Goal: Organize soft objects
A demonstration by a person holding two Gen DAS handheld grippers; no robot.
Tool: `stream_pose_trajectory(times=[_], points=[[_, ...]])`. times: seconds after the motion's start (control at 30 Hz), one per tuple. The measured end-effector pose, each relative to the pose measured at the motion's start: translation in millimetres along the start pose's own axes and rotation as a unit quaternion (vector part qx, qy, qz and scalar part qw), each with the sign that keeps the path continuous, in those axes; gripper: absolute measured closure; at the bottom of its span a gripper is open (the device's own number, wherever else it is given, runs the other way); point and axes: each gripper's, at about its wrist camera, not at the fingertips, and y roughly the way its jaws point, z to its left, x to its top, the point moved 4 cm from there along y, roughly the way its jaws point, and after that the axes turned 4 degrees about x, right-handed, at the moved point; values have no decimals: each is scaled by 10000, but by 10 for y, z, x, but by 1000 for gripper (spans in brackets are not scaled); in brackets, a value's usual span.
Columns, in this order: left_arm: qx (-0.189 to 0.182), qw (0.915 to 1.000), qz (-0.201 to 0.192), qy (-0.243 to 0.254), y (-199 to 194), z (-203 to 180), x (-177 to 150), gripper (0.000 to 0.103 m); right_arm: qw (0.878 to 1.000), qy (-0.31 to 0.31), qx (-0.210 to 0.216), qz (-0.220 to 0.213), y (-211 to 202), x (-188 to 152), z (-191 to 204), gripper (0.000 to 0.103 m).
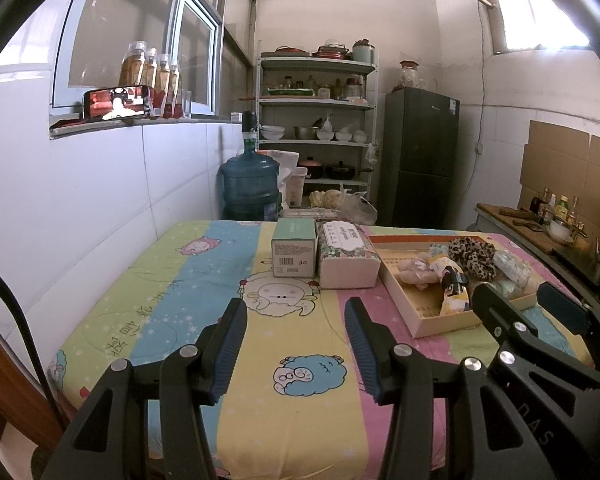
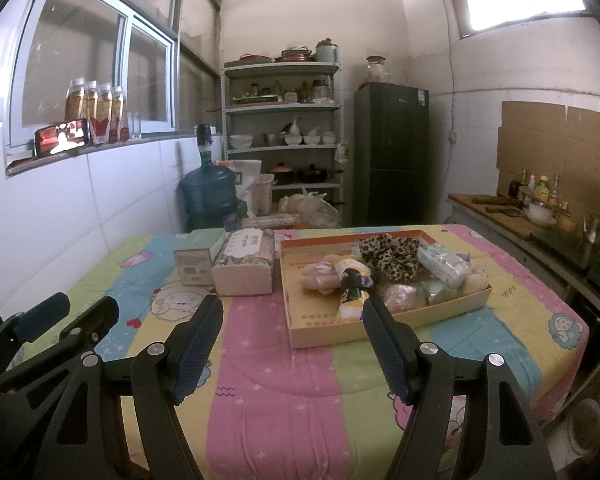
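A shallow cardboard tray [image 2: 380, 328] [image 1: 440, 324] lies on the striped cartoon bedsheet [image 2: 268, 360]. Inside it are a beige plush doll [image 2: 320, 274] [image 1: 414, 274], a leopard-print scrunchie [image 2: 392, 260] [image 1: 474, 256], a small clear-wrapped tissue pack [image 2: 444, 266] and a yellow cloth bundle with a black band [image 2: 352, 284]. My right gripper [image 2: 292, 304] [image 1: 524, 300] is open and empty, just short of the tray's near edge. To its left, my left gripper [image 1: 296, 312] [image 2: 82, 306] hovers open over the bare sheet, holding nothing.
A floral tissue box [image 2: 244, 268] and a green carton [image 2: 198, 260] stand left of the tray. A tiled wall borders the left side. Behind are a water jug [image 2: 208, 196], a shelf rack [image 2: 284, 136] and a dark fridge [image 2: 392, 152]. A counter [image 2: 512, 220] runs along the right.
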Motion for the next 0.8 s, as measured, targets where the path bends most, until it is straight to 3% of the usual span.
stream_pose_trajectory(times=[0.8], points=[[-19, 10000, 16, -8, 2, -5, -53, 52, 10000, 10, 6, 6, 0, 0, 14, 29]])
